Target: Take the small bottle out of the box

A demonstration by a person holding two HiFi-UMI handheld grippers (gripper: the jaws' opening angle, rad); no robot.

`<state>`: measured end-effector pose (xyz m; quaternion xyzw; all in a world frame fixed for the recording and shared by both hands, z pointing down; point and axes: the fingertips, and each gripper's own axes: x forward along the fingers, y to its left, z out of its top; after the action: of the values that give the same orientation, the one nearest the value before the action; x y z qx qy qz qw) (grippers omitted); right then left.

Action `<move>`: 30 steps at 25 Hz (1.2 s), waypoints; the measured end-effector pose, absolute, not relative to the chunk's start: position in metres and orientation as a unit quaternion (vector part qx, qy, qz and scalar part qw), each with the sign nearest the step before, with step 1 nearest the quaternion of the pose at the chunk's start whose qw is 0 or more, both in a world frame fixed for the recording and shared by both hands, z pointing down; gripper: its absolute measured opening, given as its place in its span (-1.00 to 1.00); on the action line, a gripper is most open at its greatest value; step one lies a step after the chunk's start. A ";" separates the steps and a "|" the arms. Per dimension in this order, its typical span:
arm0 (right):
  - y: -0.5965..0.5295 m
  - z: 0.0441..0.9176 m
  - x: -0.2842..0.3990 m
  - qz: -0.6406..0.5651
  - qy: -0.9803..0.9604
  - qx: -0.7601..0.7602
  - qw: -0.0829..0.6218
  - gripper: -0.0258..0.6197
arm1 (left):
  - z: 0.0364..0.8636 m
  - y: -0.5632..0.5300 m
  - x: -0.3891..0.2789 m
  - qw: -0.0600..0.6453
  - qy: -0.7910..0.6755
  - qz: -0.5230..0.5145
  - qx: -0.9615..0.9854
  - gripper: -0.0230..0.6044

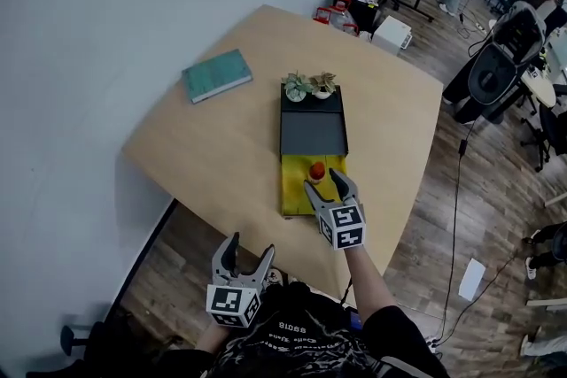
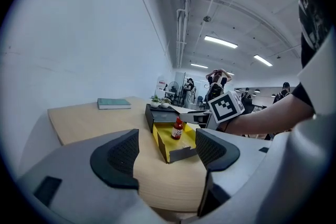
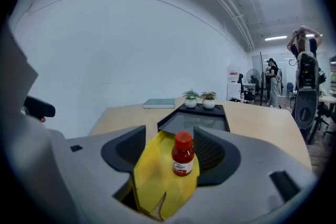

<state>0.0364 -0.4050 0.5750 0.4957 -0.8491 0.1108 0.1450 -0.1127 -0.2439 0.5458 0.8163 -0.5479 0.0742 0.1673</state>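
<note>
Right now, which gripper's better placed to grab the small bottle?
Right. The right gripper, open, has the small bottle between its jaws; the left gripper hangs open, well short of the box.

On my feed, the wooden table (image 1: 221,146) carries a green book (image 1: 217,75) toward its left, a dark tray (image 1: 313,124) with two plants (image 1: 309,86) at its far end, and a yellow box (image 1: 295,190) against the tray's near end.
</note>
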 end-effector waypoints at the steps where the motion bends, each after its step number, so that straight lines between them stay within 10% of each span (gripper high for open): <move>1: -0.409 0.579 0.037 0.113 -0.848 0.496 0.148 -0.03 | 0.547 -0.245 -0.113 0.168 -0.549 0.075 0.815 0.17; 30: -0.453 0.600 0.035 0.116 -0.844 0.498 0.159 -0.45 | 0.560 -0.259 -0.131 0.177 -0.568 0.107 0.796 0.17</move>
<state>0.0353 -0.4532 0.6005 0.4983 -0.8444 0.1163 0.1586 -0.1309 -0.2589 0.5602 0.7962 -0.5684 0.1074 0.1773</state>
